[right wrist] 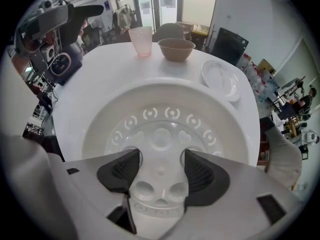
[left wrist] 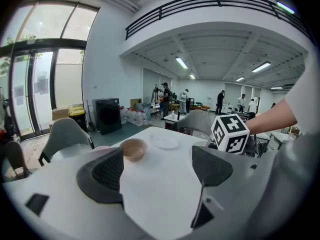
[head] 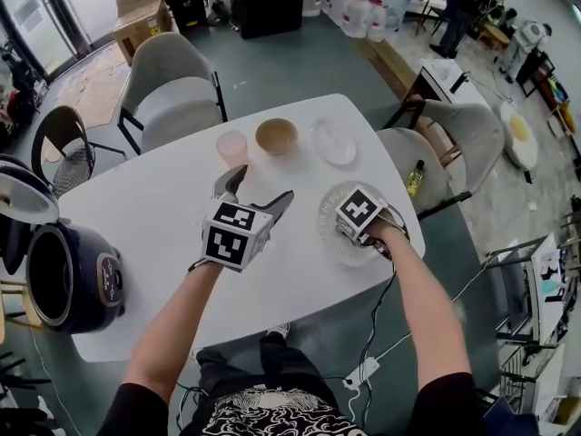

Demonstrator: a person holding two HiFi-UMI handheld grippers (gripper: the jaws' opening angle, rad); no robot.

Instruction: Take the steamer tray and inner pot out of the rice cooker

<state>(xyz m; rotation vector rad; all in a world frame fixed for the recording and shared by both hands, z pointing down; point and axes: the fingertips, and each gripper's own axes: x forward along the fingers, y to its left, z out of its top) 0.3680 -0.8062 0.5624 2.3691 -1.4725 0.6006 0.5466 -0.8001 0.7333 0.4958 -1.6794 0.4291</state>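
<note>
Table (head: pixel 163 207) centre bare, open room between grippers and rice cooker (head: pixel 86 284), which sits at left edge, lid (head: pixel 23 198) up. Far side: one pink cup (head: pixel 231 145), one brown bowl (head: pixel 277 136), one white plate (head: pixel 334 142), each empty. Steamer tray (right wrist: pixel 160 134) near right edge, right gripper (right wrist: pixel 160 159) clamped on its centre. Left gripper (left wrist: pixel 157 169) jaws wide apart, holding nothing, above bare tabletop.

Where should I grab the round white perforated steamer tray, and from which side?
Its centre bridge between the two finger holes, from straight above: the steamer tray lies flat and wide, and the right gripper has a jaw at each hole.
</note>
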